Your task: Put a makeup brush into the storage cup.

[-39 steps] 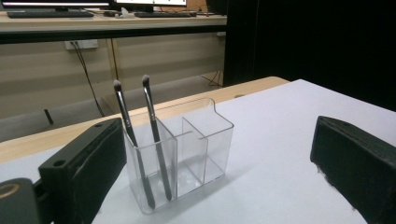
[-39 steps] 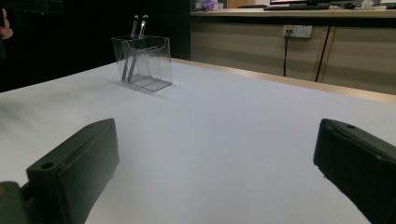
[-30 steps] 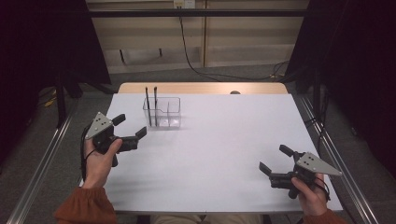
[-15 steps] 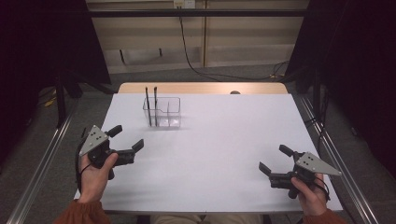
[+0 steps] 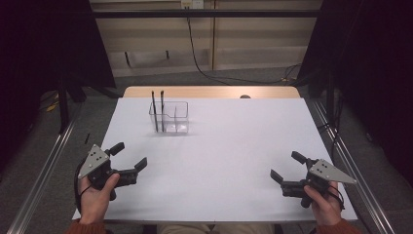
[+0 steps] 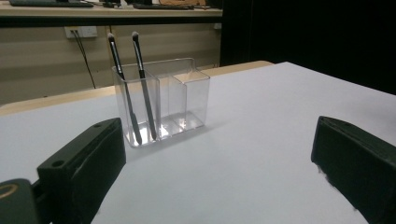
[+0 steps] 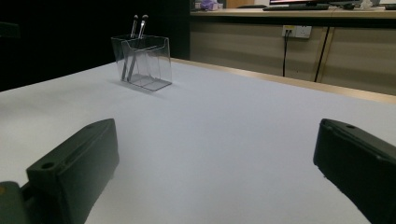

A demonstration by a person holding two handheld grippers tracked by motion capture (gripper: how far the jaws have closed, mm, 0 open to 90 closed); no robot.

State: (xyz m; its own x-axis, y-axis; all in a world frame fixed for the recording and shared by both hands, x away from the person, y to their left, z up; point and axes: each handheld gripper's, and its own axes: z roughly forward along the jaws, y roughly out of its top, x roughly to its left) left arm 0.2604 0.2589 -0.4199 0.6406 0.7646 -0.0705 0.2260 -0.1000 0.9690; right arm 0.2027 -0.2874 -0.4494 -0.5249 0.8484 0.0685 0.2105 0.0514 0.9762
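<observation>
I see the clear holder (image 5: 169, 117) standing toward the far left of the white table (image 5: 229, 161), well ahead of my left gripper (image 5: 129, 157) and far across from my right gripper (image 5: 287, 167); two black brushes (image 6: 130, 84) lean in its left compartment, the others bare; both grippers sit spread wide, gripping nothing.

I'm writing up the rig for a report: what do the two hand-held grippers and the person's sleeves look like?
Each hand-held gripper, left and right, is black, with two blocky, matte jaws. Each carries a grey three-cornered plate dotted with small holes on top. A dark cable loops by the left hand. The jaws have a small round hole near the tip. The sleeves are rust orange.
</observation>
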